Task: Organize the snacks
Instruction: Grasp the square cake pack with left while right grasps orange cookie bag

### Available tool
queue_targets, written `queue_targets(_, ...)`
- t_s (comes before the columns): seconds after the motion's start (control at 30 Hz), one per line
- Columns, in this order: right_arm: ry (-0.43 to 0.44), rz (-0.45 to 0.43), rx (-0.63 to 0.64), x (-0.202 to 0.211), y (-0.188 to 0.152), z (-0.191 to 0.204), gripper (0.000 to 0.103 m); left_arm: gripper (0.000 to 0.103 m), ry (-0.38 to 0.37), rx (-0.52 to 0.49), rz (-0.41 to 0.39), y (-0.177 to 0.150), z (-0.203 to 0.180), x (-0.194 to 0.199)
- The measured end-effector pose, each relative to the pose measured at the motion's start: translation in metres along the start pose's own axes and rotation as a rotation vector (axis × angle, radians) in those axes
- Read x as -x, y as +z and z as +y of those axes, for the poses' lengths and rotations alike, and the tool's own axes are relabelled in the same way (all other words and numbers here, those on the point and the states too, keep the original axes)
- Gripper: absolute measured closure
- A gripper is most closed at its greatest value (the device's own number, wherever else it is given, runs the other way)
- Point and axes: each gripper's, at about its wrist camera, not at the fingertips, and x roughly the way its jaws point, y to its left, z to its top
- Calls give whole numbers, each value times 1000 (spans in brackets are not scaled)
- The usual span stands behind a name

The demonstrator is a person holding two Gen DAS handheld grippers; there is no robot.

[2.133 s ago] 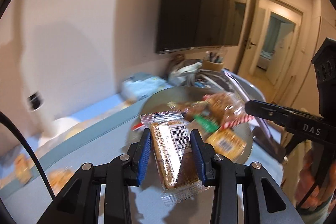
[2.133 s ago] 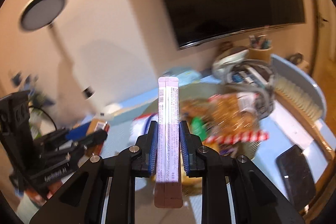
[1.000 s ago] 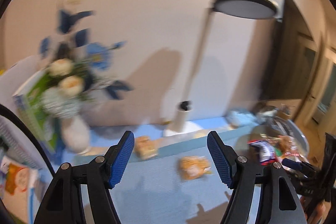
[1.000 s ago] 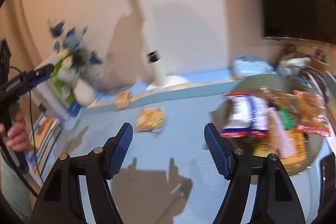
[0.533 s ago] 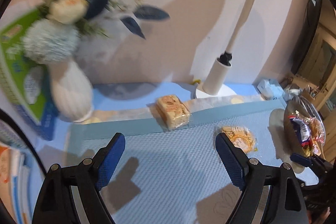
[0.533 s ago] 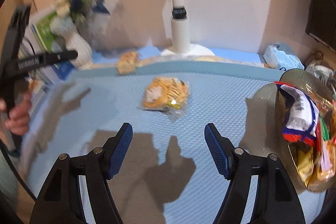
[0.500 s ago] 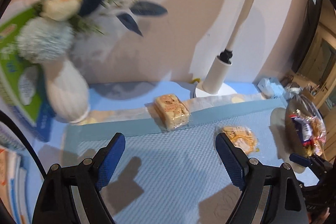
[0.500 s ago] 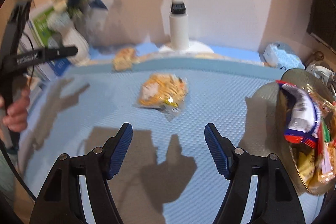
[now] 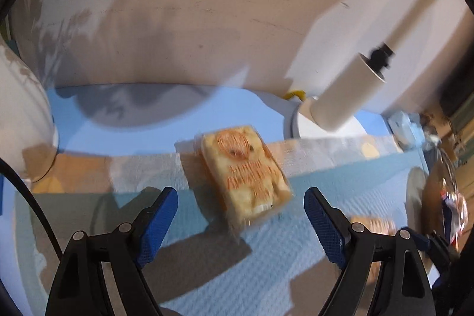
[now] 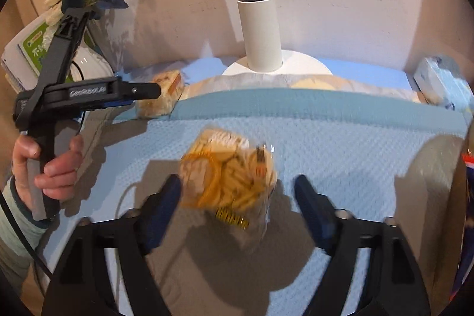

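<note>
Biscuit pack [image 9: 246,176] lies on the blue mat's far edge, long axis skewed, just ahead between the left gripper [image 9: 241,215]'s spread, empty fingers; right gripper [image 10: 237,203], jaws just widened, brackets the cracker bag [image 10: 228,179].

Two wrapped snacks loose on the blue mat; further snacks heaped at its right edge.

We note a clear-wrapped block of pale biscuits [image 9: 246,182] with orange print, lying flat and skewed across the mat's far border. We note a clear bag of yellow sticks [image 10: 229,176], crumpled and lying flat mid-mat, well apart from the block. We observe a pile of packets [image 9: 453,206] at the mat's right edge, one red, white and blue; what holds it we cannot tell.
</note>
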Motion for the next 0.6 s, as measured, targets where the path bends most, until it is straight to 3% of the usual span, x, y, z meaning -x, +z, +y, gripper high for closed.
queue_targets(0.1, 43, 18, -16, -11, 7, -3, 17, 17, -33, 37, 13, 5, -2, -14)
queue_targets(0.17, 62, 34, -28, -18, 9, -4, 17, 21, -12, 36, 26, 6, -8, -25)
queue_targets(0.23, 65, 46, -31, -25, 10, -3, 17, 37, 54, -7, 9, 5, -17, -31)
queue_targets(0.3, 71, 57, -21, -29, 9, 0, 17, 43, 122, -67, -3, 2, -27, -34)
queue_targets(0.4, 44, 67, 13, -33, 5, 9, 20, 56, 147, -103, -22, -1, -31, -30)
queue_targets(0.47, 26, 54, 35, -31, 2, 15, 26, 57, 151, -111, -28, -5, -30, -22)
queue_targets(0.6, 43, 60, 36, -24, -7, 21, 28, 57, 144, -122, -34, -18, -28, -1)
